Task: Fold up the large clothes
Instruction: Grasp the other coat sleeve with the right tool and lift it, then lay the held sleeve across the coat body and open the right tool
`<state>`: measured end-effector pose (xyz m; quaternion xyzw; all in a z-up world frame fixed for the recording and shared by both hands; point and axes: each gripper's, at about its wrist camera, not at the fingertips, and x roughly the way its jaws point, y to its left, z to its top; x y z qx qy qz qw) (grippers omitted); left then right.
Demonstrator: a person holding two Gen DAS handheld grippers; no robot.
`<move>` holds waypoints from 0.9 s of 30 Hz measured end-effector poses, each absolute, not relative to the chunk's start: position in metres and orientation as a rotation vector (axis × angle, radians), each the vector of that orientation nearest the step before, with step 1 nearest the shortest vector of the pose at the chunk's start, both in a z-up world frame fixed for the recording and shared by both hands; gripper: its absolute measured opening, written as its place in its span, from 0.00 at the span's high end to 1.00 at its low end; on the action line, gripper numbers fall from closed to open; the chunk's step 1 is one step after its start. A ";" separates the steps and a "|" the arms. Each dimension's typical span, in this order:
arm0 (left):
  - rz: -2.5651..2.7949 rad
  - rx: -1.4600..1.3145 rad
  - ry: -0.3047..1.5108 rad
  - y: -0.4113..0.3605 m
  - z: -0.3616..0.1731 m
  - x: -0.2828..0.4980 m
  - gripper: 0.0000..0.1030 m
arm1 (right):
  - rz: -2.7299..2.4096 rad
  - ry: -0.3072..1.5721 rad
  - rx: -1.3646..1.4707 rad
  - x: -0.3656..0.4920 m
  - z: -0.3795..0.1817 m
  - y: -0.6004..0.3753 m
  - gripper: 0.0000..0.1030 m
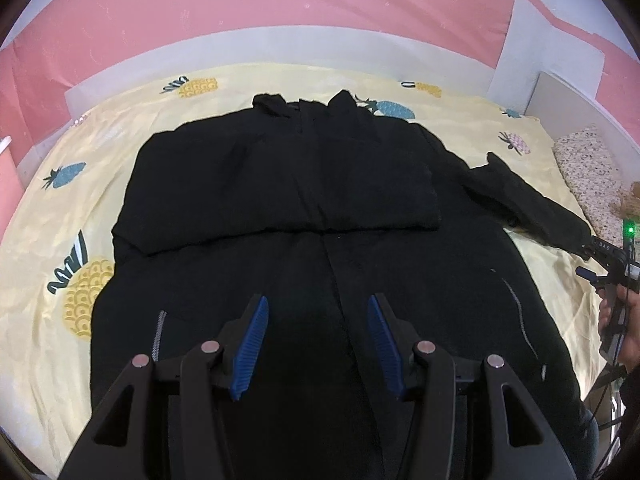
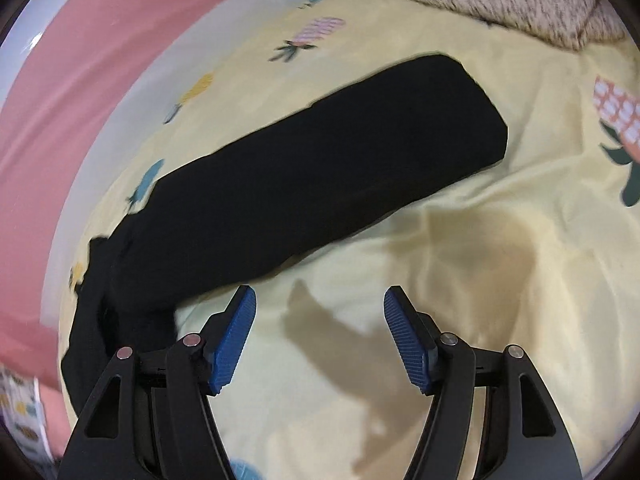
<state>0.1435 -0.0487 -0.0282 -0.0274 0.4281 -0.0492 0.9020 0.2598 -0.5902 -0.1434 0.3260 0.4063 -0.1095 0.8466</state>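
Black jacket (image 1: 320,208) flat on the bed (image 1: 60,208), unfolded sleeve (image 2: 320,168) angling far-right, cuff just left-far of the right tool (image 2: 320,304), released and nearer; left tool (image 1: 316,312) released over the hem.

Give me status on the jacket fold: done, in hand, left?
Done: one sleeve lies folded across the black jacket's chest. In hand: nothing; the left gripper hovers open over the hem, the right gripper stands open beside the outstretched sleeve. Left: that sleeve, then the body.
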 end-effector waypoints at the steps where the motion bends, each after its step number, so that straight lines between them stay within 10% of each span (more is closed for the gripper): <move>1: -0.096 -0.057 0.890 -0.047 -0.032 0.147 0.48 | -0.235 0.854 0.700 0.264 -0.147 -0.595 0.35; 11: -0.038 -0.077 0.927 -0.027 -0.053 0.161 0.48 | -0.284 0.741 0.896 0.292 -0.166 -0.646 0.37; 12: -0.031 -0.082 0.933 -0.024 -0.055 0.161 0.48 | -0.308 0.750 0.887 0.295 -0.163 -0.647 0.43; 14: -0.022 -0.094 0.938 -0.019 -0.056 0.161 0.48 | -0.326 0.762 0.846 0.297 -0.152 -0.646 0.93; 27: -0.006 -0.195 0.872 0.018 -0.034 0.133 0.48 | -0.083 0.486 0.464 0.277 0.054 -0.518 0.93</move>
